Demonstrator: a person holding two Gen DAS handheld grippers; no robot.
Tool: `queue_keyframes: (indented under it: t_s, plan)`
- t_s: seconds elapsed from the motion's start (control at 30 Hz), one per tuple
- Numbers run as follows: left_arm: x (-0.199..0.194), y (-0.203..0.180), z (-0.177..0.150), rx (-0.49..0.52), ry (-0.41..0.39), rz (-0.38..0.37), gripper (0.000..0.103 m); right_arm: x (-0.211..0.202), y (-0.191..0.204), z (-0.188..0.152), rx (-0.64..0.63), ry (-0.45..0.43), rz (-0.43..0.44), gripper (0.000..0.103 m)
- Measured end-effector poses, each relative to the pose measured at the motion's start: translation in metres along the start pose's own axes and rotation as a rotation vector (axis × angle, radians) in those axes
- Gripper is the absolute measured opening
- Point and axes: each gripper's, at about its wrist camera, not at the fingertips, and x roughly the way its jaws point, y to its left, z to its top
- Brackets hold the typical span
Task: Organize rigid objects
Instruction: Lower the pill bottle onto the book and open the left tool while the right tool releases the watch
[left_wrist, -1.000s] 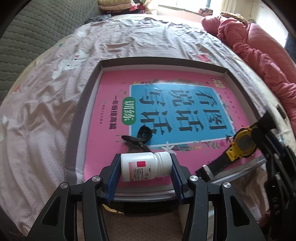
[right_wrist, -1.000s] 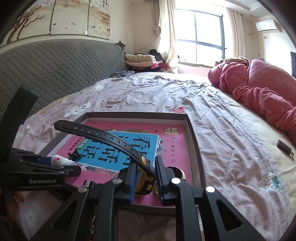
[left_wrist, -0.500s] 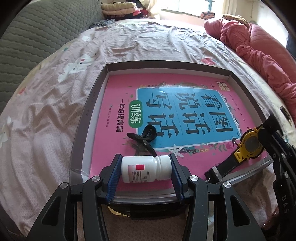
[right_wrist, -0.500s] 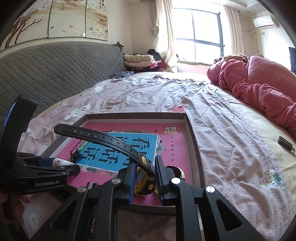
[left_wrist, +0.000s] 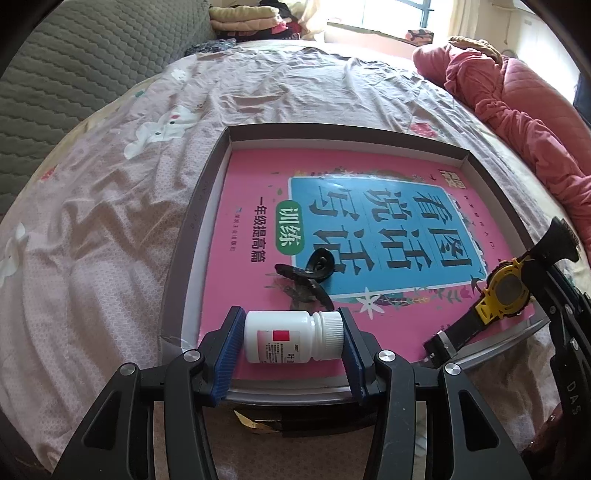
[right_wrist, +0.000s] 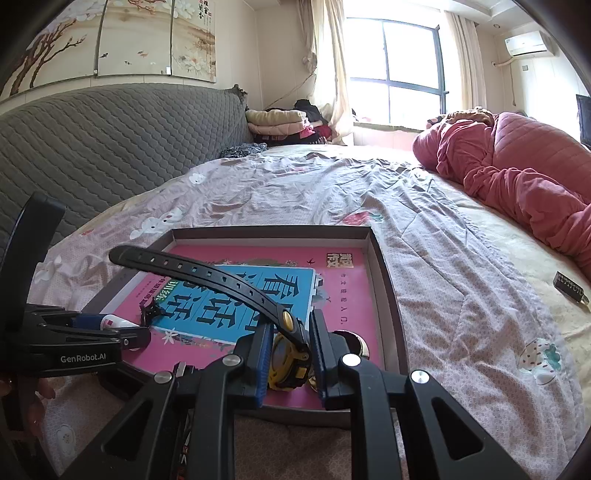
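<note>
A shallow grey box (left_wrist: 192, 236) on the bed holds a pink book (left_wrist: 251, 177). My left gripper (left_wrist: 291, 341) is shut on a white pill bottle (left_wrist: 288, 339), held sideways over the box's near edge. The bottle (right_wrist: 118, 322) also peeks out beside that gripper in the right wrist view. My right gripper (right_wrist: 288, 356) is shut on a yellow watch (right_wrist: 286, 363) with a black strap (right_wrist: 207, 275) sticking up to the left. The watch (left_wrist: 504, 293) hangs over the box's near right corner. A black hair clip (left_wrist: 310, 275) lies on the book.
The bed (right_wrist: 461, 280) has a pink patterned sheet. A pink quilt (right_wrist: 517, 177) lies at the right, folded clothes (right_wrist: 280, 123) at the back, a grey headboard (right_wrist: 110, 133) at the left. A small dark object (right_wrist: 570, 287) rests on the sheet to the right.
The left wrist view has tilted up a little, so the box sits lower in it. Both grips are unchanged and the right gripper has not moved.
</note>
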Motion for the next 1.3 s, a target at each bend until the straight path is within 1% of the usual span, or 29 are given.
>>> queue_keyframes:
  t_s: [0.27, 0.37, 0.43, 0.7, 0.83, 1.13, 1.3]
  plan:
    - [0.001, 0.002, -0.001, 0.004, -0.012, 0.005, 0.053, -0.001, 0.000, 0.000, -0.003, -0.004, -0.008, 0.020]
    - [0.001, 0.002, -0.001, 0.008, -0.021, 0.003, 0.054, -0.002, -0.001, 0.000, 0.001, -0.008, -0.008, 0.024]
    - [0.001, 0.001, -0.002, 0.012, -0.026, 0.004, 0.054, -0.004, -0.001, 0.001, 0.003, -0.014, -0.007, 0.029]
    - [-0.001, 0.002, -0.002, 0.011, -0.024, -0.009, 0.055, -0.004, 0.001, 0.002, -0.007, -0.019, -0.012, 0.033]
    - [-0.001, 0.002, -0.002, 0.010, -0.024, -0.009, 0.055, -0.005, 0.002, 0.002, -0.016, -0.025, -0.016, 0.044]
    - [-0.005, 0.003, -0.004, 0.021, -0.036, -0.025, 0.055, -0.008, 0.005, 0.002, -0.049, -0.038, -0.035, 0.048]
    - [-0.010, 0.004, -0.006, 0.023, -0.044, -0.044, 0.061, -0.010, 0.005, 0.002, -0.050, -0.042, -0.040, 0.052]
